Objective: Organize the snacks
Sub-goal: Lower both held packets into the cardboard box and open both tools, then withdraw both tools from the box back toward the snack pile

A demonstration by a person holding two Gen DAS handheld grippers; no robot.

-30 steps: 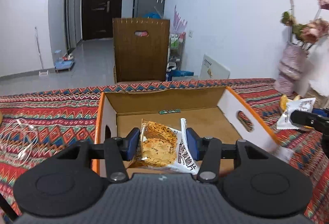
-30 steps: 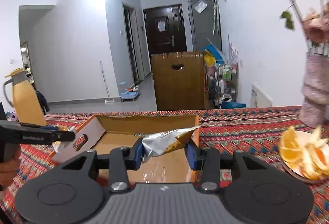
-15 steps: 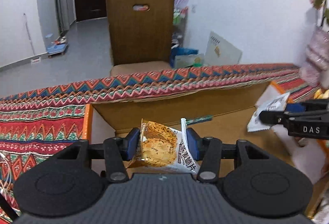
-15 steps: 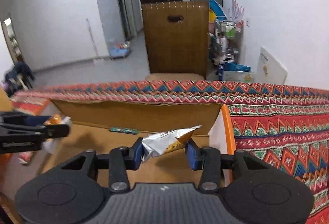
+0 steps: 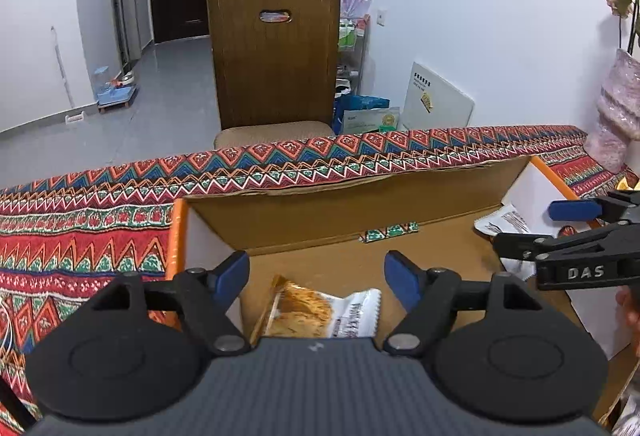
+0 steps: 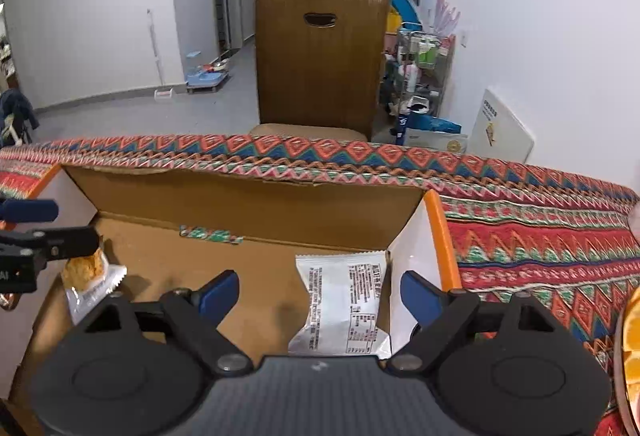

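Observation:
An open cardboard box (image 5: 320, 212) (image 6: 248, 200) with orange rims sits on the patterned tablecloth. My left gripper (image 5: 317, 274) hangs over its left end, its jaws opening, and a clear-fronted cracker packet (image 5: 320, 314) lies loose on the box floor below them. My right gripper (image 6: 320, 294) is over the right end, jaws also opening; a white packet (image 6: 344, 306) lies label side up beneath, touching neither pad. Each view shows the other gripper at its edge: the right gripper (image 5: 524, 226) and the left gripper (image 6: 74, 226), with the cracker packet (image 6: 90, 276) under it.
A brown chair (image 5: 274, 64) stands behind the table's far edge. A pink vase of flowers (image 5: 618, 104) is at the right, and a plate of orange slices (image 6: 630, 340) sits right of the box. A strip of patterned tape (image 5: 390, 234) marks the box's back fold.
Both grippers went from shut on their packets to open, and each packet dropped onto the box floor. Earlier both moved forward and down over the box.

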